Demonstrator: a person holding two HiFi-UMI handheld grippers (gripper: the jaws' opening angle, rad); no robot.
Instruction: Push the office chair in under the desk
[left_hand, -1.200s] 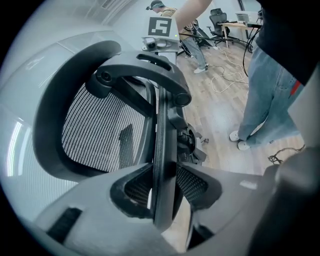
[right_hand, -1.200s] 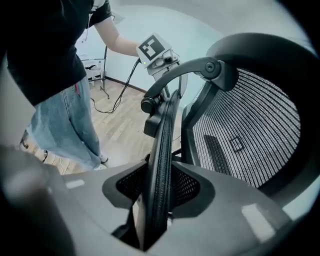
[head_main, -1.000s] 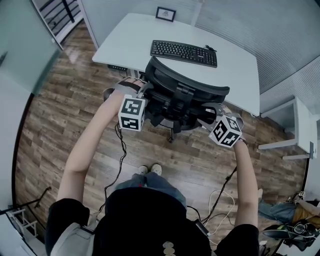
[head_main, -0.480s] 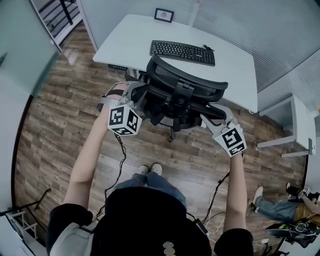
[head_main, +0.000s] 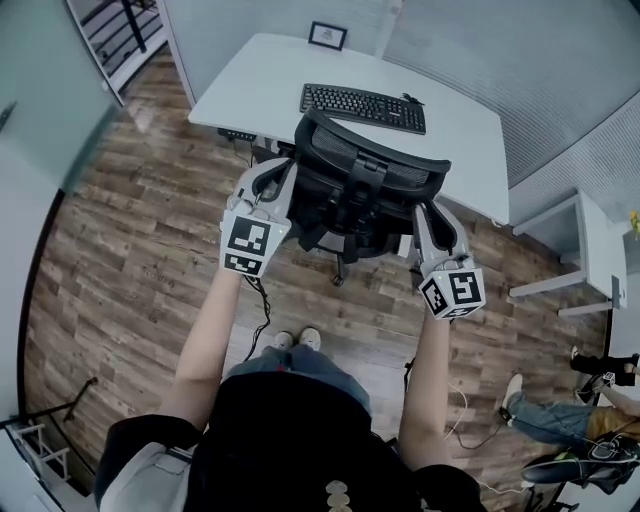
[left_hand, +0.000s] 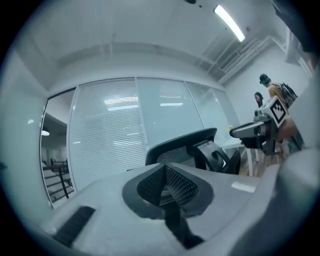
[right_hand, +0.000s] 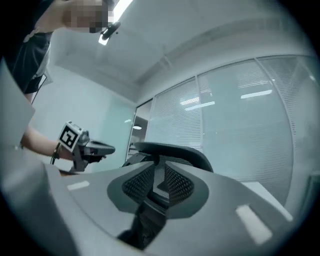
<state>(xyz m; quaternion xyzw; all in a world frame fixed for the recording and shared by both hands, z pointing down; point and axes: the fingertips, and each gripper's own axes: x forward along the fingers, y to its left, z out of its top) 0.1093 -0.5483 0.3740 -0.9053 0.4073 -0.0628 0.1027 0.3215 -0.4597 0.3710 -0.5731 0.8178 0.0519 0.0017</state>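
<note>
Pulled off office chair (head_main: 365, 172): left claw (head_main: 268, 178) pressed together, right claw (head_main: 428, 215) slightly spread.

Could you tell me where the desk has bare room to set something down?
Bare desk lies left of the keyboard, near the frame, and right of the keyboard to the corner. The chair crowds the front middle.

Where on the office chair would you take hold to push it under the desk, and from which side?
The backrest's curved frame, one tool on each side edge, coming from behind. That rim looks thin enough for jaws to span, and the backrest faces you with the desk beyond.
</note>
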